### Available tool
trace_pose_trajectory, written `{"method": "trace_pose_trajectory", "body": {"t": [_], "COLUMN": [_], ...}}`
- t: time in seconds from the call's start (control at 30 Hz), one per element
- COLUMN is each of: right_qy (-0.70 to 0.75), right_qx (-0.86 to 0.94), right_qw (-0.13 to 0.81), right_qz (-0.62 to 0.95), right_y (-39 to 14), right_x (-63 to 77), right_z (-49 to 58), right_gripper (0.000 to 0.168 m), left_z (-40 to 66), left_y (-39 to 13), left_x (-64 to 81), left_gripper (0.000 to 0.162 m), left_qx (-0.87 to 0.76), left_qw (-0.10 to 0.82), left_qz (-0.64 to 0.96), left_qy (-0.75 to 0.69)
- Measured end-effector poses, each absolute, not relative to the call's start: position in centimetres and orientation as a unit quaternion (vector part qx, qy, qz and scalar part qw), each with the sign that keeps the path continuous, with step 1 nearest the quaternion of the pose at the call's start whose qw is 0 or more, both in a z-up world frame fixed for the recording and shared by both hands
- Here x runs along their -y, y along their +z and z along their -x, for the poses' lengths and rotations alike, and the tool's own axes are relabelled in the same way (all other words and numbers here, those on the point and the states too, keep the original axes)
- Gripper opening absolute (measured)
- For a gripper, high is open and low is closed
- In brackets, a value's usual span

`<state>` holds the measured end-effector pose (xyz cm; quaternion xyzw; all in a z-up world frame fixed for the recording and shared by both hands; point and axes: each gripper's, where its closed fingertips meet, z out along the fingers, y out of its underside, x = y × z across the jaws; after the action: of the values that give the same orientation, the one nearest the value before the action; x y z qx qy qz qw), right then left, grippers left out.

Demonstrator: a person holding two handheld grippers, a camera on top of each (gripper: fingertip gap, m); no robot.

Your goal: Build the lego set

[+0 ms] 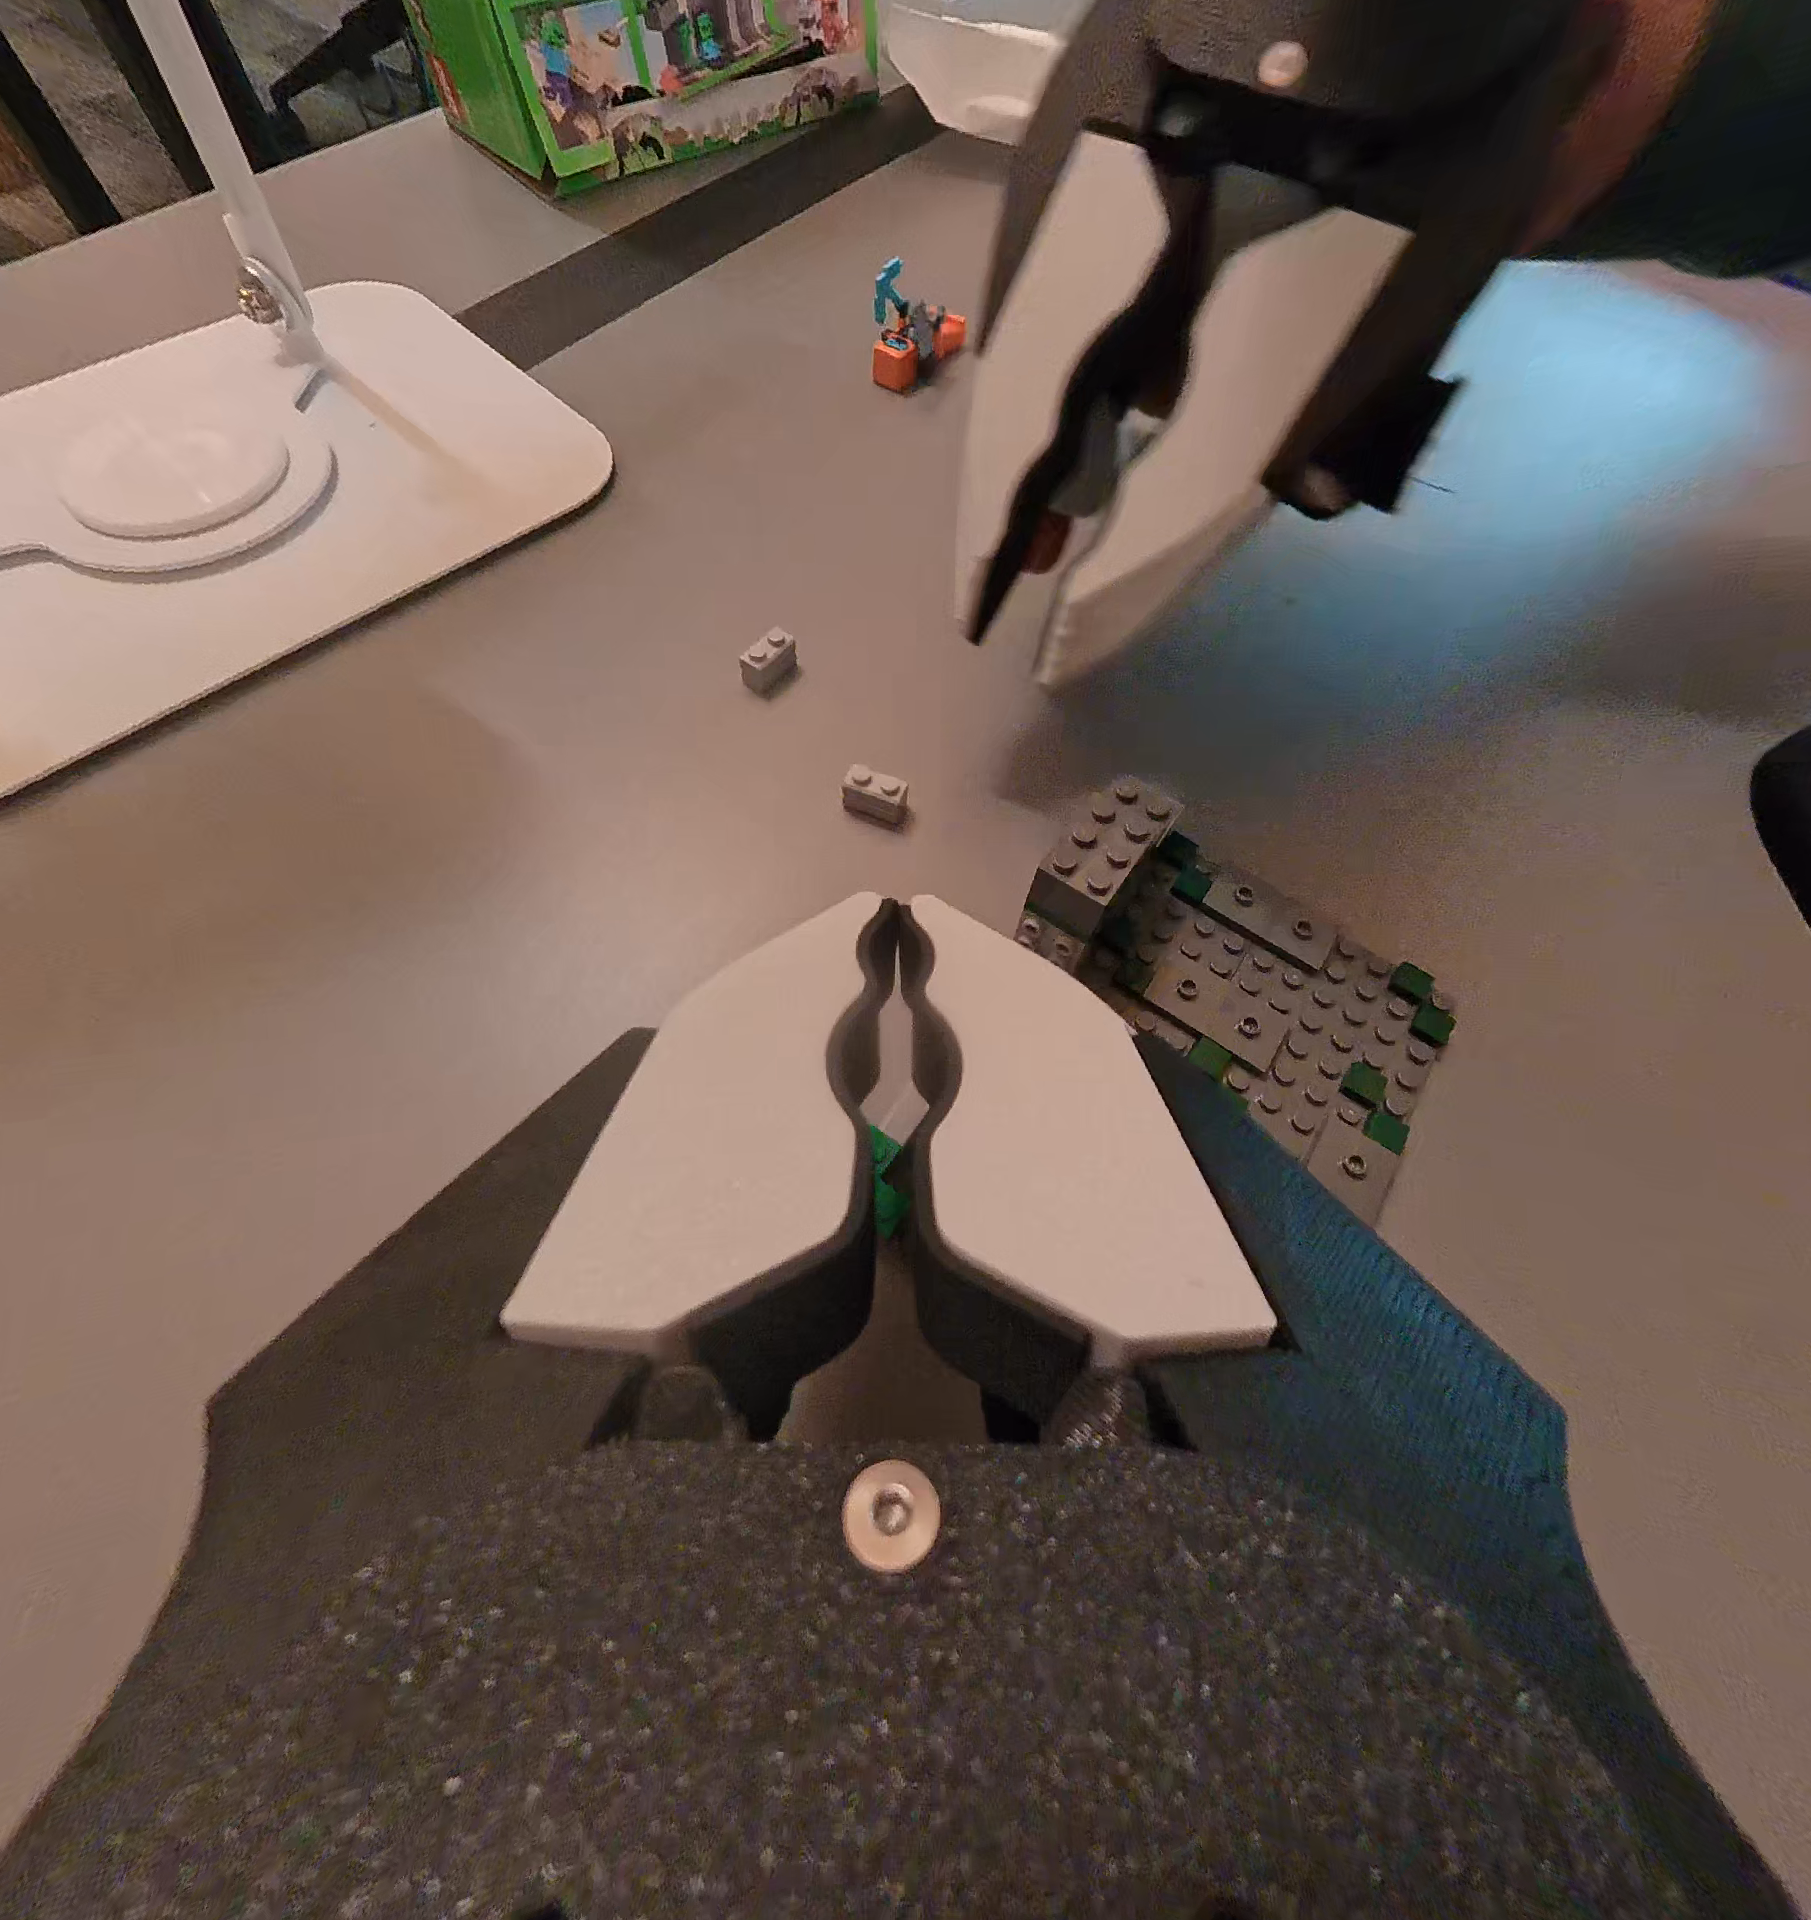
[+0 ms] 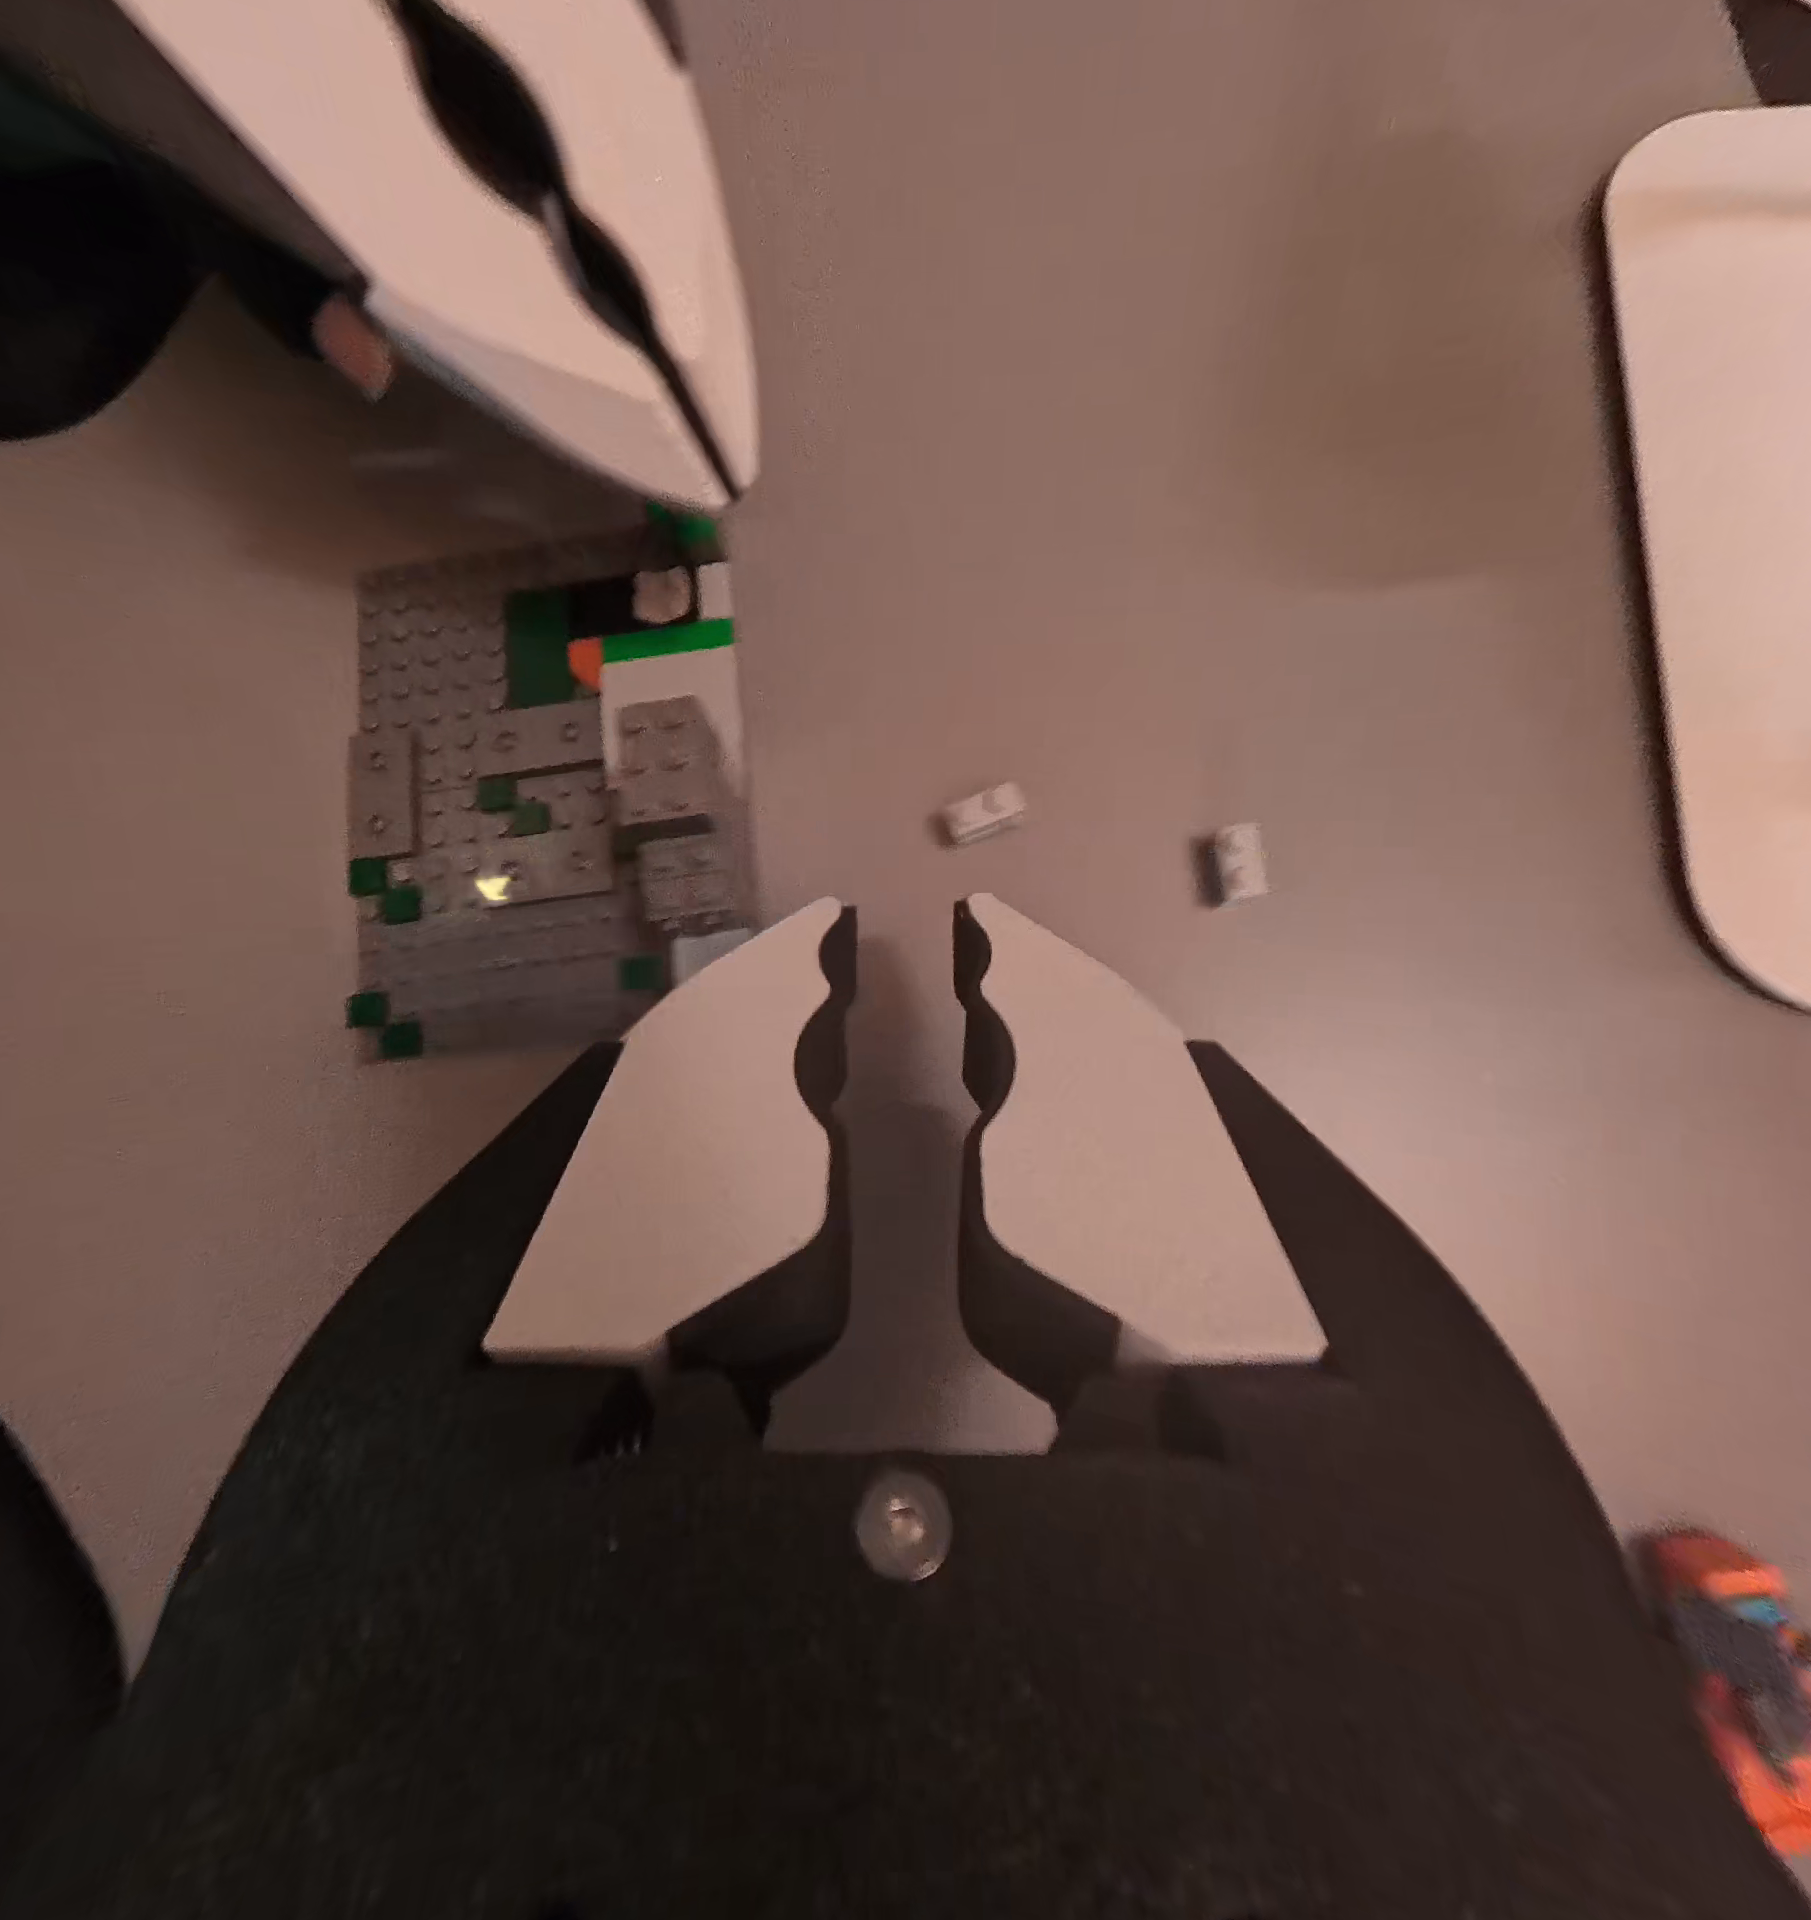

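Left tool (image 1: 898, 914) closed, right tool (image 2: 905, 914) parted, empty

Two wrist cameras, close above one table.
Both share the grey build (image 1: 1285, 997) (image 2: 485, 831), at 2 and 10 o'clock; right view looks somewhat blurred.

Matt grey tabletop (image 1: 465, 935), studded plastic lego base (image 1: 1285, 1029), grainy black left gripper (image 1: 897, 914) body, smooth, seemingly plastic white lamp base (image 1: 205, 540)

The left gripper (image 1: 896, 914) is hovering with fingers (image 1: 776, 1091) pressed together beside the grey lego build (image 1: 1285, 997); two loose grey bricks (image 1: 875, 792) are lying on the table (image 1: 465, 935), the right gripper (image 1: 1026, 634) hanging above.
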<state>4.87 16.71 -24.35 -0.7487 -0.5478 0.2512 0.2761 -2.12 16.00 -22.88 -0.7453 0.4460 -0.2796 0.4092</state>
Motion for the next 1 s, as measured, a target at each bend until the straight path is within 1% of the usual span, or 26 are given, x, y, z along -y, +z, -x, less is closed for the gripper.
{"method": "trace_pose_trajectory", "body": {"t": [0.13,0.37,0.43,0.47,0.5,0.77,1.0], "right_qy": [0.236,0.186,0.177,0.168,0.167,0.183,0.156], "right_qx": [0.601,0.685,0.691,0.692,0.691,0.661,0.645], "right_qw": [0.264,0.197,0.192,0.193,0.196,0.232,0.237], "right_qz": [0.716,0.676,0.675,0.675,0.675,0.69,0.709], "right_y": [-24.6,-27.1,-27.7,-27.9,-28.0,-23.9,-24.0], "right_x": [-19.5,-19.5,-19.4,-19.5,-19.4,-16.2,-13.2], "right_z": [-4.0,-2.3,-2.1,-2.2,-2.1,-2.8,-3.1], "right_gripper": [0.018,0.024,0.022,0.016,0.016,0.016,0.016], "left_z": [2.3,2.8,3.0,3.0,3.1,3.5,3.3], "left_y": [-22.8,-22.8,-22.8,-22.8,-22.8,-22.8,-22.9], "left_x": [-16.4,-17.0,-17.0,-17.1,-17.1,-17.2,-17.0], "left_gripper": [0.0,0.0,0.0,0.0,0.0,0.0,0.0], "left_qx": [-0.44,-0.429,-0.428,-0.428,-0.427,-0.425,-0.43], "left_qw": [0.414,0.413,0.412,0.412,0.412,0.414,0.418], "left_qz": [0.747,0.753,0.753,0.753,0.753,0.755,0.754], "left_qy": [-0.278,-0.281,-0.283,-0.284,-0.285,-0.279,-0.269]}}
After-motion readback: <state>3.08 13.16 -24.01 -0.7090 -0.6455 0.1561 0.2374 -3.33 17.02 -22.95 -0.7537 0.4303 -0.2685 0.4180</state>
